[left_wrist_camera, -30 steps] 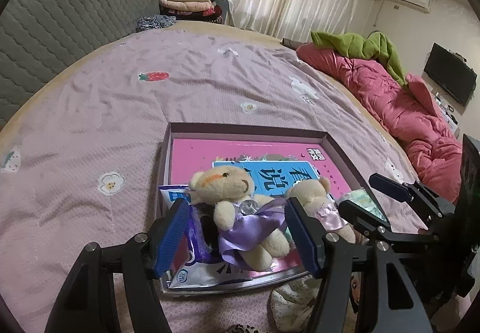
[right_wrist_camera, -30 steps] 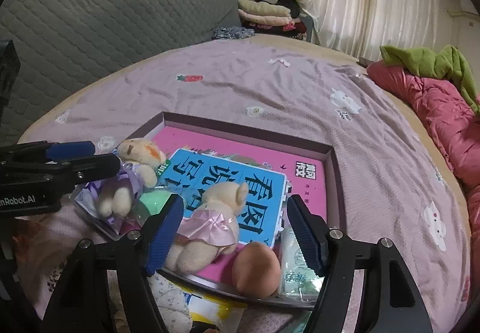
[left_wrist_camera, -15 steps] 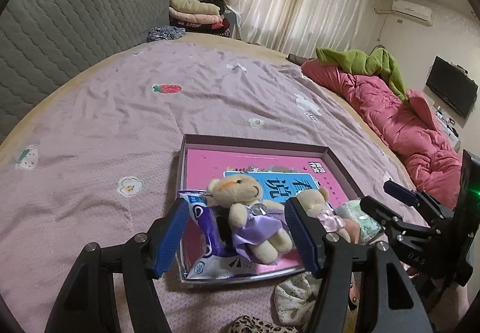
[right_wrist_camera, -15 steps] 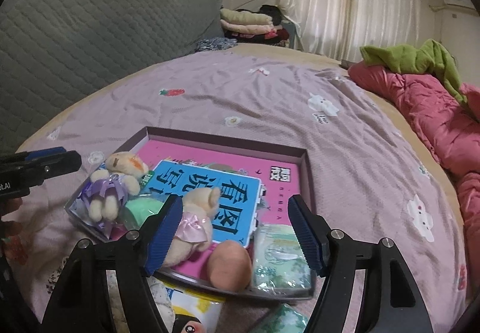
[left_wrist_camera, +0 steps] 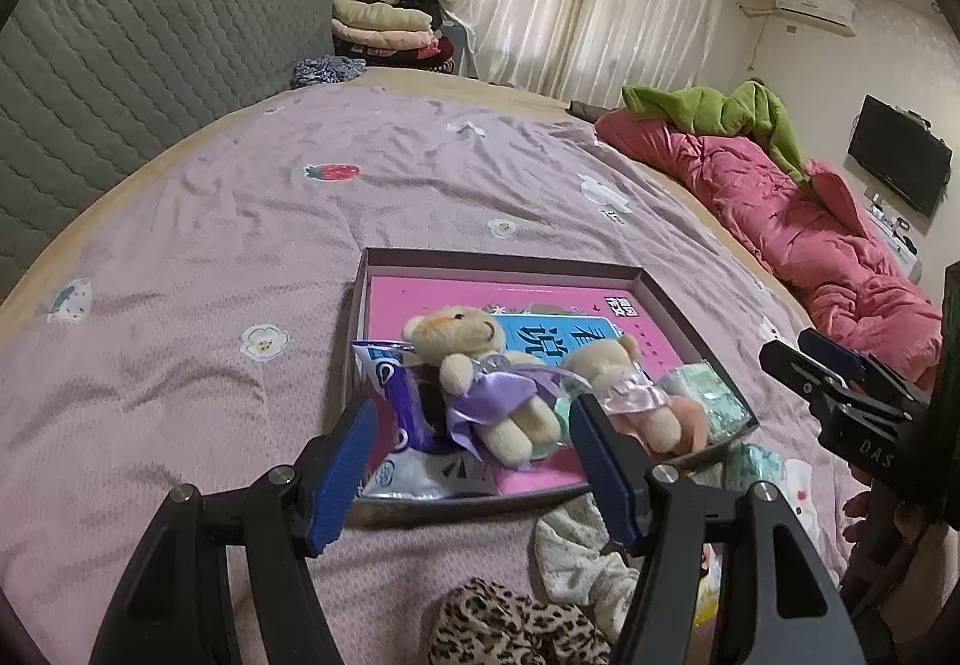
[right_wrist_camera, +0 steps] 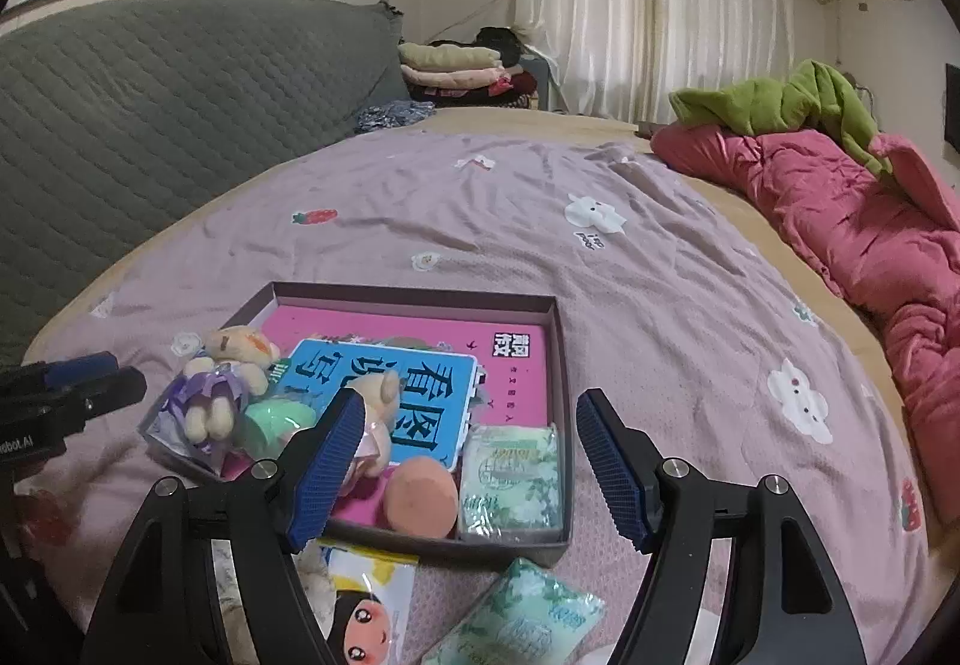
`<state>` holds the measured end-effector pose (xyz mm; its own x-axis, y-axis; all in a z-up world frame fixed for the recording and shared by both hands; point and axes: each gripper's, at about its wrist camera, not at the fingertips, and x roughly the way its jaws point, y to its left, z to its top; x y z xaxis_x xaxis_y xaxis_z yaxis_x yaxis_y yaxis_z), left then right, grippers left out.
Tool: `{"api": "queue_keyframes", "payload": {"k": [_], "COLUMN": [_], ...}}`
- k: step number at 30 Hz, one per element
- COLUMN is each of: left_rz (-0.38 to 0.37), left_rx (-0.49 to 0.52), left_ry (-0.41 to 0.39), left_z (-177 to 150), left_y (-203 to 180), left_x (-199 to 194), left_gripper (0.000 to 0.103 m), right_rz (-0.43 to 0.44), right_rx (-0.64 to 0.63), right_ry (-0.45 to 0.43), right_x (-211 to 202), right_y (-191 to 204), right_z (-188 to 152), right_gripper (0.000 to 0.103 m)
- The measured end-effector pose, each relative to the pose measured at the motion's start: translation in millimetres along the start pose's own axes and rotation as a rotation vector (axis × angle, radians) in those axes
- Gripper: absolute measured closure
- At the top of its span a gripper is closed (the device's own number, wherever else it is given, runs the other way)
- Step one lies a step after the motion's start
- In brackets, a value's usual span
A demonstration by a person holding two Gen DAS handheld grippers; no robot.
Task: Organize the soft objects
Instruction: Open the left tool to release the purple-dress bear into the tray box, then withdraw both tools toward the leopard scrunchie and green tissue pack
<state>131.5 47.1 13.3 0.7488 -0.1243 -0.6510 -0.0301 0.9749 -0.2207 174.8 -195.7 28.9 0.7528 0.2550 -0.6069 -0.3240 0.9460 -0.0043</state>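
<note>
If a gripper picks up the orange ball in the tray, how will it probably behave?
The orange ball looks matte and smooth, probably foam: likely light and squashy. Being round, it may roll if pushed, though the tissue pack beside it and the tray wall would stop it.

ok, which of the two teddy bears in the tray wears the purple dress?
The larger bear at the tray's left, lying on a snack packet; the smaller bear wears pink.

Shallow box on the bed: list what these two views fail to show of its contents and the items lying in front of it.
- Pink-skirted bear: right wrist view, body behind the right gripper's near finger.
- Green round thing: mostly under the purple-dressed bear; unidentifiable.
- Tissue pack and cartoon packet before the box: cut off by the bottom edge.
- Leopard-print cloth: left wrist view, cropped, partly behind the left gripper.
</note>
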Motion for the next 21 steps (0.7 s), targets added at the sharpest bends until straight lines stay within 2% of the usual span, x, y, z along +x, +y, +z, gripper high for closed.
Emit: {"api": "queue_keyframes", "payload": {"k": [6, 10, 21], "left_rz": [0.009, 0.006, 0.015], "left_rx": [-0.012, 0.000, 0.017], "left_ry": [0.000, 0.013, 0.045], "left_z": [-10, -15, -33], "left_y": [-5, -9, -12], "left_x": [-10, -13, -28], "left_gripper": [0.037, 0.037, 0.037], "right_rz": [0.002, 0.015, 0.014], "right_rx": [0.005, 0.012, -0.044], "right_ry": [0.001, 0.035, 0.071], "right_x": [-13, -17, -36], "right_y": [3, 5, 25], "right_z": [-5, -16, -40], "right_gripper": [0.028, 0.028, 0.028]}}
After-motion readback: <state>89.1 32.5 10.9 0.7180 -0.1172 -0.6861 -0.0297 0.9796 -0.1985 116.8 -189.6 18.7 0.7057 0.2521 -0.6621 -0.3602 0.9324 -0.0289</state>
